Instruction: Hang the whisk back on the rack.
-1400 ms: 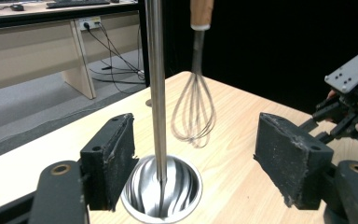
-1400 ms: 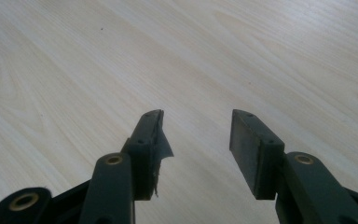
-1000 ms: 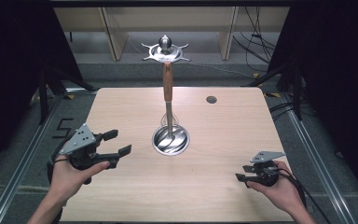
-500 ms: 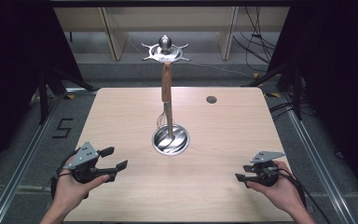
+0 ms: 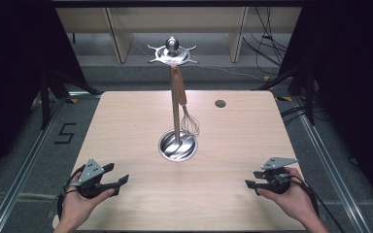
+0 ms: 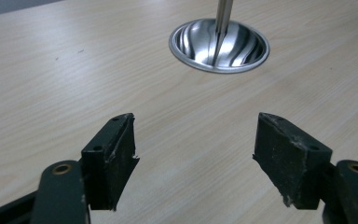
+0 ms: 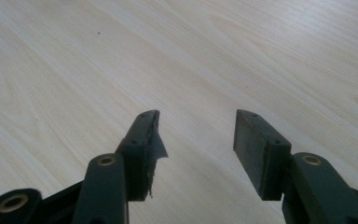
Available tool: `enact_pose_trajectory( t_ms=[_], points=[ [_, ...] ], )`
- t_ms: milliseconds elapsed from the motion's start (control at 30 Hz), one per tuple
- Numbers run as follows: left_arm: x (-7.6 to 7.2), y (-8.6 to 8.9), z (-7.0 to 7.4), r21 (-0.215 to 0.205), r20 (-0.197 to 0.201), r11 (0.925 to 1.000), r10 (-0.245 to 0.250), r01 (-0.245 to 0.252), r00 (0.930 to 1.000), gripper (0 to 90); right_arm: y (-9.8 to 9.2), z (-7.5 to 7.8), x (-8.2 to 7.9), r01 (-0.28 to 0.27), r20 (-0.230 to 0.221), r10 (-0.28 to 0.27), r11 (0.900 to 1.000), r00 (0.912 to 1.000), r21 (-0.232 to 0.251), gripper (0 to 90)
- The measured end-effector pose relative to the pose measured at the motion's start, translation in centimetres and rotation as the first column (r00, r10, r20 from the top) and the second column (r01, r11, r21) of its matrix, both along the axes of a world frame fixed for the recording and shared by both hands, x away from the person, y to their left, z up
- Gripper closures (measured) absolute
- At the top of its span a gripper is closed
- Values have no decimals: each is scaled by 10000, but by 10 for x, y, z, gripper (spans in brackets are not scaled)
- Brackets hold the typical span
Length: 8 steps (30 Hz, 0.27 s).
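A steel stand rises from the middle of the wooden table [image 5: 126, 121]: round mirror base [image 5: 178, 145], thin pole, star-shaped hook ring [image 5: 172, 52] on top. From the ring hangs a whisk with a wooden handle [image 5: 178, 85], its wire head [image 5: 190, 124] just above the base. My left gripper [image 5: 118, 173] is open and empty at the near left, held by a hand. In the left gripper view its jaws [image 6: 196, 140] stand wide apart, with the base [image 6: 219, 44] ahead. My right gripper [image 5: 252, 178] is open at the near right, over bare wood [image 7: 198, 135].
A small dark round hole [image 5: 220, 103] sits in the far right part of the tabletop. Behind the table are wooden shelf legs and cables on the floor. A "5" mark [image 5: 65, 133] is on the floor at left.
My left gripper has drawn back toward the table's near edge and come lower. The right gripper and the whisk stand have stayed put.
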State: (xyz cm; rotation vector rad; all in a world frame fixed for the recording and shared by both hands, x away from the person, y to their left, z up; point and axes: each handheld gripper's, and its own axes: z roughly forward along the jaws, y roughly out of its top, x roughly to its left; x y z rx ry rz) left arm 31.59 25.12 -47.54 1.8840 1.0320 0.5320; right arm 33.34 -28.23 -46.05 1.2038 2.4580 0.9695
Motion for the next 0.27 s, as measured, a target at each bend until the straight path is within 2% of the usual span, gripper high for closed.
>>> enact_pose_trajectory(
  t_ms=[33, 67, 133, 200, 267],
  points=[
    [0, 1, -2, 35, 16, 10000, -7, 7, 10000, 284, 0, -2, 1, -46, 264, 48, 10000, 9996, -79, 508],
    [0, 1, -2, 51, -91, 10000, 41, -41, 9999, 285, -1, -2, 1, 14, 294, -11, 9999, 9996, -108, 507],
    [0, -1, -3, 128, -59, 9999, 41, -40, 10000, 285, -1, -2, 1, -68, 338, 72, 9999, 9994, -130, 507],
    [0, -2, -3, 23, -6, 10000, 38, -38, 10000, 285, 0, 0, 0, 37, -1, -37, 9999, 10000, -146, 505],
    [0, -2, -2, 67, -17, 10000, 47, -47, 10000, 284, 0, 0, 0, 43, 56, -43, 9999, 10000, -122, 504]
  ],
)
